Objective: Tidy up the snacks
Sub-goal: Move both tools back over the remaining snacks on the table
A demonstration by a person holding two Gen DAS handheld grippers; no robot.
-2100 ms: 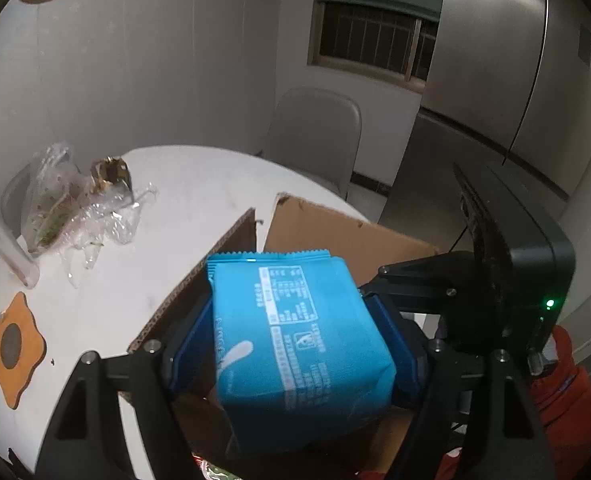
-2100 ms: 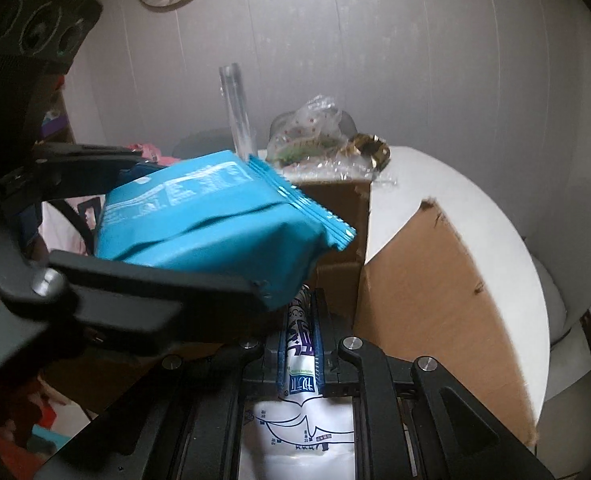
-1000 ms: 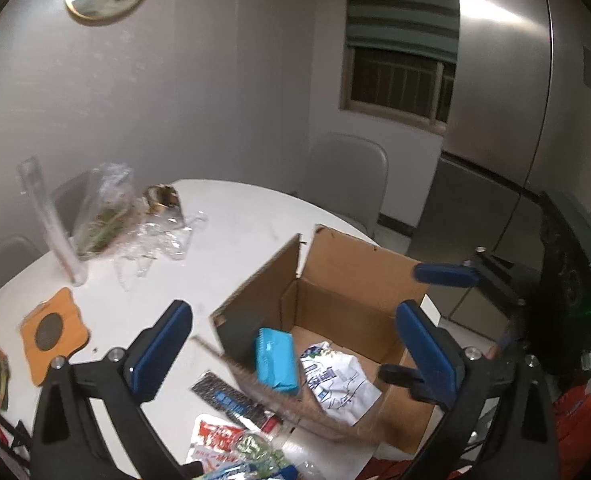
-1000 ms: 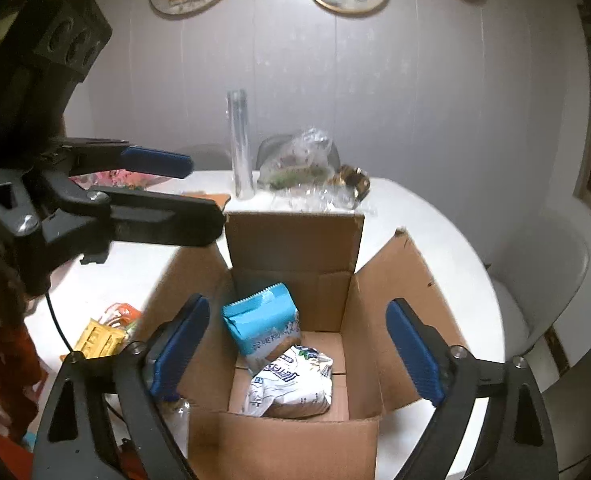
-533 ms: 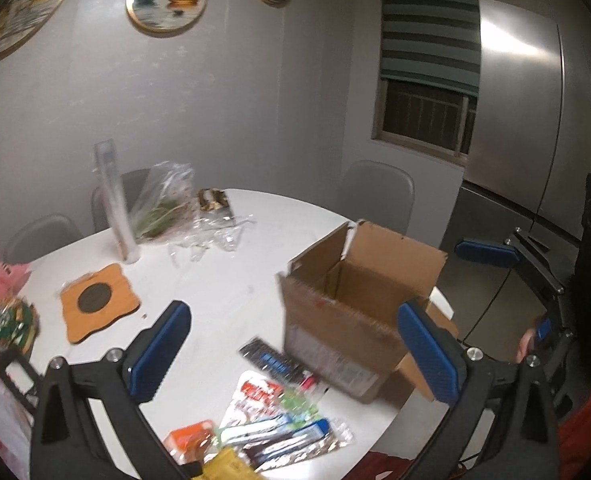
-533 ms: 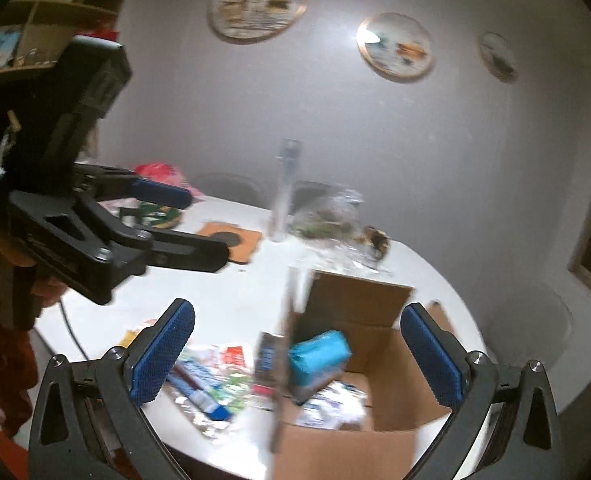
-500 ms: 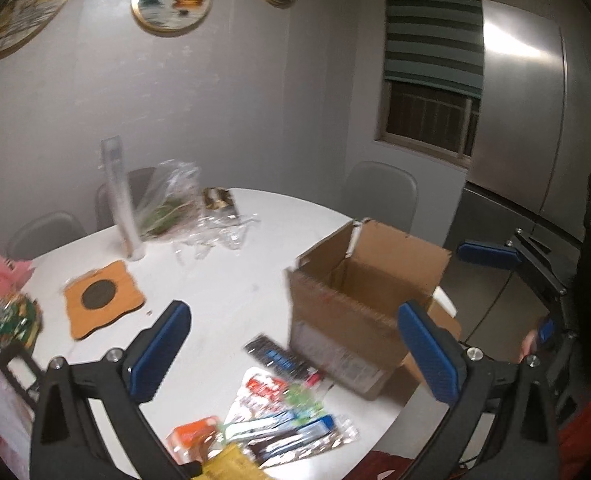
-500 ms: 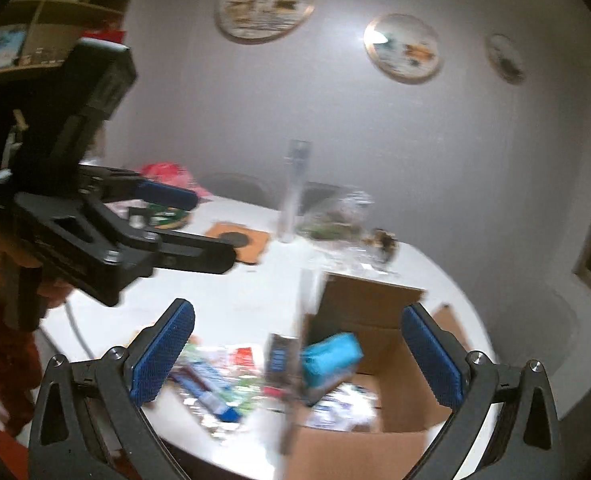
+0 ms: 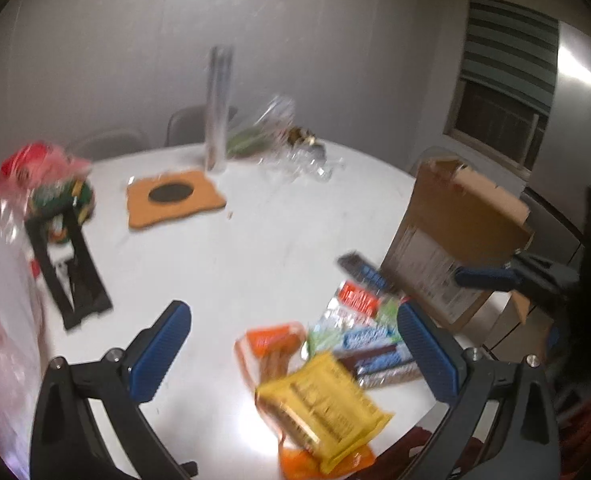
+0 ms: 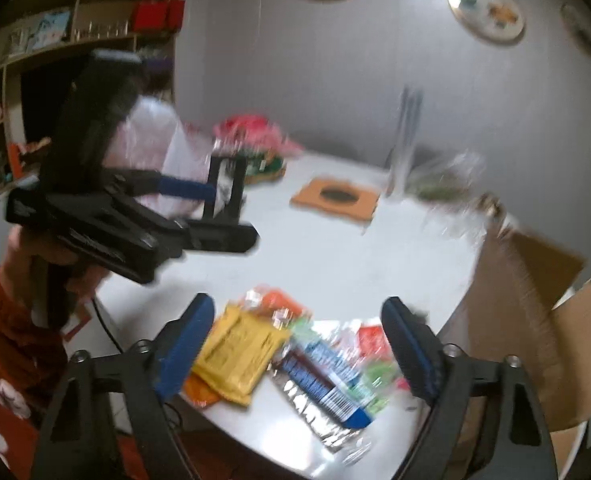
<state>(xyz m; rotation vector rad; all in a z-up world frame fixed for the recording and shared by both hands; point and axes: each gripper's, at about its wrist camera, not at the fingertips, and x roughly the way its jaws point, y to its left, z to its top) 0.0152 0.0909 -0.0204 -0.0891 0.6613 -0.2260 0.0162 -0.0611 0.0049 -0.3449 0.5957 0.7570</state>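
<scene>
1. Risk, largest: the snack pile (image 10: 295,356) lies at the near edge of the bench (image 9: 255,240), beside the cardboard box (image 9: 447,248). A sweep of either tongs across the overlapping wrappers could push packets off that edge; the yellow packet (image 9: 323,408) sits closest to it.
2. Risk: wrappers overlap. A pinch on the yellow packet may also drag the orange packet (image 9: 271,344) under it, or catch a slippery foil corner that slides out before reaching the box.
3. Risk: the two tongs converge on the same pile from either side; they could knock each other. The box's near flap could also be clipped on the way back.
4. Pose, left tongs (image 9: 295,352): angled down at the pile, spread wide, nothing between the pads; a hand (image 10: 55,256) grips the handle, red sleeve below.
5. Pose, right tongs (image 10: 295,348): angled down over the same pile, jaws closing but apart, pads touching nothing. Frames blurred; contact with the wrappers not evident.
</scene>
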